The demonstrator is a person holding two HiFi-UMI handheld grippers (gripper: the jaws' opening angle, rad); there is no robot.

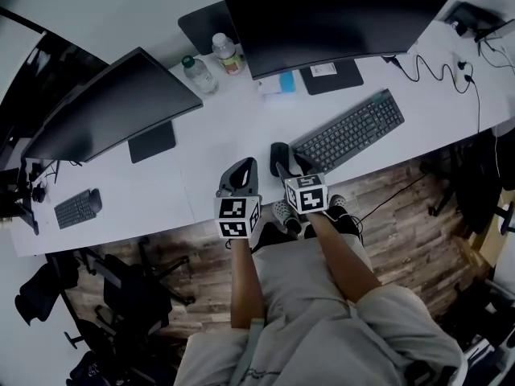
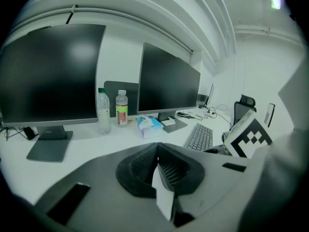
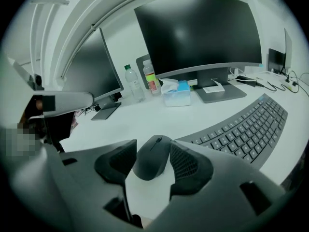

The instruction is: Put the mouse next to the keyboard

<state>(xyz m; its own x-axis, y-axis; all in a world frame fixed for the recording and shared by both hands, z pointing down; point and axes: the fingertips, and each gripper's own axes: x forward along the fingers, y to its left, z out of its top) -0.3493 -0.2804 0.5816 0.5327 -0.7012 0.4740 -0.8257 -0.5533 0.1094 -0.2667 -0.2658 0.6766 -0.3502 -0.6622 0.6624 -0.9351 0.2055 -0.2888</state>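
Note:
A dark grey mouse lies on the white desk, just left of the black keyboard. My right gripper straddles the mouse, one pad on each side. The pads sit close to it but do not appear to press, and the jaws stand open. In the head view the jaws mostly hide the mouse. My left gripper hovers over the desk's front edge beside the right one. It is shut with nothing between its pads.
Two large dark monitors stand at the back. Between them are two bottles and a tissue box. A small keyboard lies far left. Cables trail at right. Office chairs stand on the wood floor.

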